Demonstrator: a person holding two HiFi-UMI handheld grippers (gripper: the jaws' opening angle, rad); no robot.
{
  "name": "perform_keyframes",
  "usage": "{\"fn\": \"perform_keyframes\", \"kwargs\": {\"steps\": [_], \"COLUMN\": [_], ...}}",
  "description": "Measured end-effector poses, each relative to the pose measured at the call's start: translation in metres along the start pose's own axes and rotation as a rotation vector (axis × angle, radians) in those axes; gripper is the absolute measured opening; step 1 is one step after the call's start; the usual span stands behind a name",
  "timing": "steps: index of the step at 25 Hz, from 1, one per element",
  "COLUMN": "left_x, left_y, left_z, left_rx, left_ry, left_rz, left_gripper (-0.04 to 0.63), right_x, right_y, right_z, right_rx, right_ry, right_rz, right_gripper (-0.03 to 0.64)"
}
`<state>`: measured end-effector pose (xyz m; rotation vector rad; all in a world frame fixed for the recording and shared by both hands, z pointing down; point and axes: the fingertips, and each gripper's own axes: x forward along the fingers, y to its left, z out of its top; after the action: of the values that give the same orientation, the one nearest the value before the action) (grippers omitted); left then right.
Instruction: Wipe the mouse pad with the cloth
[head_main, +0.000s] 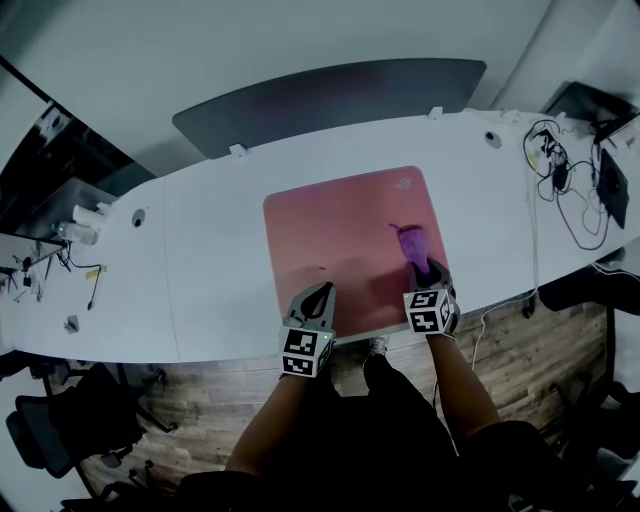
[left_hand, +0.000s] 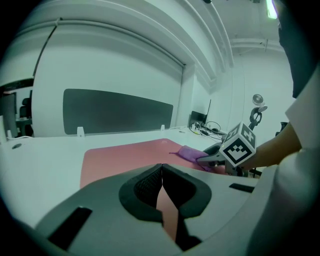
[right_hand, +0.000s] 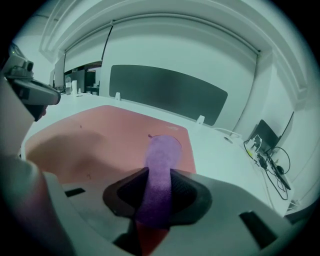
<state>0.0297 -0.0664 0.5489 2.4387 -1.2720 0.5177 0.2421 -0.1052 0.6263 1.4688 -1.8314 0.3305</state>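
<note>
Nearest to me, about the middle of the pad's near edge, my left tongs (head_main: 320, 296) are clenched on nothing: the jaws meet, and only the pad (head_main: 335, 235) shows below them. I cannot tell if they touch it. I think they could press this edge down, so that the pad does not slide while I wipe.

A little further in, near the pad's near right corner, my right tongs (right_hand: 160, 186) are grasping the cloth (right_hand: 161, 150). The purple cloth passes between the jaws. Its free end lies on the right part of the pad and points to the far edge.

To wipe well, I judge that the cloth should lie wide on the pad, not as a narrow strip. So I should lower the right tongs and drag with light pressure in straight lanes across the pad, each lane overlapping the one beside it. A small dark speck (head_main: 322, 268) on the pad's near part needs one pass.

Beyond the pad's far edge are the white desk (head_main: 200, 250) and then a dark divider (head_main: 330, 95). The cables (head_main: 560, 185) lie well to the right of the pad, away from my strokes.
</note>
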Motion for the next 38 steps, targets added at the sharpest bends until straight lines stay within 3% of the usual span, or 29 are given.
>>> {"fn": "perform_keyframes", "kwargs": {"steps": [6, 13, 23, 28, 38], "left_x": [0.019, 0.028, 0.024, 0.009, -0.044], "left_y": [-0.019, -0.03, -0.017, 0.002, 0.06], "left_z": [0.003, 0.002, 0.0, -0.009, -0.035], "left_rx": [-0.002, 0.007, -0.007, -0.03, -0.082], "left_ry": [0.009, 0.028, 0.019, 0.016, 0.03], "left_rz": [-0.011, -0.012, -0.009, 0.019, 0.07], "left_gripper": [0.021, 0.02, 0.021, 0.021, 0.021], "right_x": [0.001, -0.001, -0.002, -0.018, -0.033], "right_y": [-0.037, -0.062, -0.068, -0.024, 0.153], "right_z": [-0.012, -0.022, -0.021, 0.004, 0.065], "right_rx": [0.006, -0.078, 0.039, 0.113, 0.079], "right_ry": [0.004, -0.015, 0.003, -0.043, -0.104], "right_rz": [-0.043, -0.103, -0.117, -0.035, 0.225], "right_gripper": [0.126, 0.126, 0.124, 0.126, 0.127]}}
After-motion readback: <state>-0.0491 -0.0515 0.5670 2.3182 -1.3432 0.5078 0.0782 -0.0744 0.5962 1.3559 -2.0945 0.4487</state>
